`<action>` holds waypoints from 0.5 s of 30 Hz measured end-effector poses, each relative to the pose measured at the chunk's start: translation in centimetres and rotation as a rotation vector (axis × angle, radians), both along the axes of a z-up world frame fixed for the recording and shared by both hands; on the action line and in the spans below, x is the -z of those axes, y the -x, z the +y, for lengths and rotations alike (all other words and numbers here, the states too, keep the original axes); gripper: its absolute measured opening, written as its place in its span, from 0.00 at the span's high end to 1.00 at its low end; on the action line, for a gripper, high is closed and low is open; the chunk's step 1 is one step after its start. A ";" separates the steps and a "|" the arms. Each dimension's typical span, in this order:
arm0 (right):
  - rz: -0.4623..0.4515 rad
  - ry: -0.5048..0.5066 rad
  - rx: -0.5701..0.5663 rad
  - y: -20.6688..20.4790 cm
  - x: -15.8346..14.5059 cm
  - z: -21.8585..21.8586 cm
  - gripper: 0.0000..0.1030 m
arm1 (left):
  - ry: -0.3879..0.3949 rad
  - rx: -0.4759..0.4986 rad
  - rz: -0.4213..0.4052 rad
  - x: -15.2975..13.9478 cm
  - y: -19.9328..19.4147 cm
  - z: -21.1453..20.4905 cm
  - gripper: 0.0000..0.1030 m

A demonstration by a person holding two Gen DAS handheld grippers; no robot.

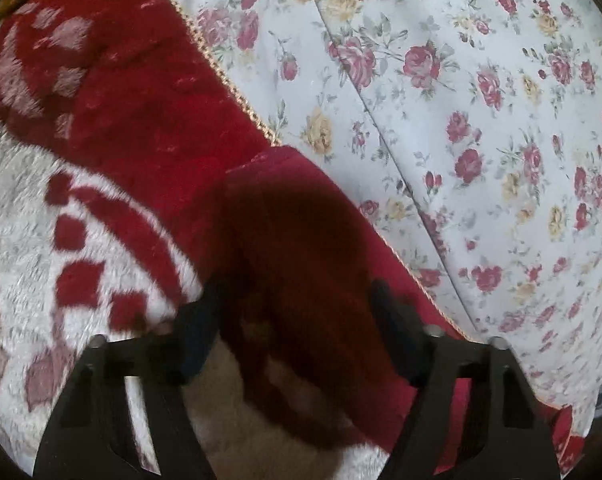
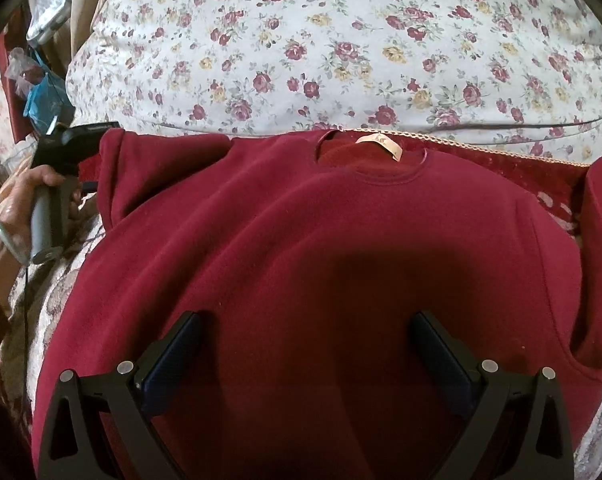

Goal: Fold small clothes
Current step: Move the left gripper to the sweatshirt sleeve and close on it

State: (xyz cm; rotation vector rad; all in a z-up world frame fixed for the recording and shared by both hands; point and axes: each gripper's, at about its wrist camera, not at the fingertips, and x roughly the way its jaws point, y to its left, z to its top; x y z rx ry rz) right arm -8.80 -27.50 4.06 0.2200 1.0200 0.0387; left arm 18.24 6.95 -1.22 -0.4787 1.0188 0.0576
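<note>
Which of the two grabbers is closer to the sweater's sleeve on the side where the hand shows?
Left. The left gripper sits right beside that sleeve, its open fingers around the dark red cloth. The right gripper hovers open over the sweater body's lower middle, farther from it.

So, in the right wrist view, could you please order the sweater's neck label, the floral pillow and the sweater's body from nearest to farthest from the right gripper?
1. Sweater's body: directly under the open right gripper, between its fingers.
2. Neck label: ahead, at the collar, slightly right of centre.
3. Floral pillow: farthest, beyond the collar across the top of the view.
</note>
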 end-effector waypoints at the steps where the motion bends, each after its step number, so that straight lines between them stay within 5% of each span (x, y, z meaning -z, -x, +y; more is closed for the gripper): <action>1: 0.000 0.000 0.000 0.0 0.0 0.0 0.00 | -0.002 0.003 0.001 0.0 -0.3 0.0 0.47; 3: -0.001 -0.001 0.000 0.0 0.0 0.0 0.00 | 0.002 0.006 0.005 0.1 -0.7 0.1 0.72; 5: -0.003 -0.002 0.001 0.1 0.0 0.0 0.00 | 0.026 0.006 0.002 -0.1 -1.0 0.6 0.85; 9: -0.001 -0.001 0.001 0.1 0.0 0.0 0.00 | 0.054 0.030 -0.067 -2.4 -0.5 1.7 0.95; 15: -0.001 0.002 0.002 0.1 -0.1 0.0 0.00 | 0.045 0.135 -0.168 -8.1 0.8 1.5 0.95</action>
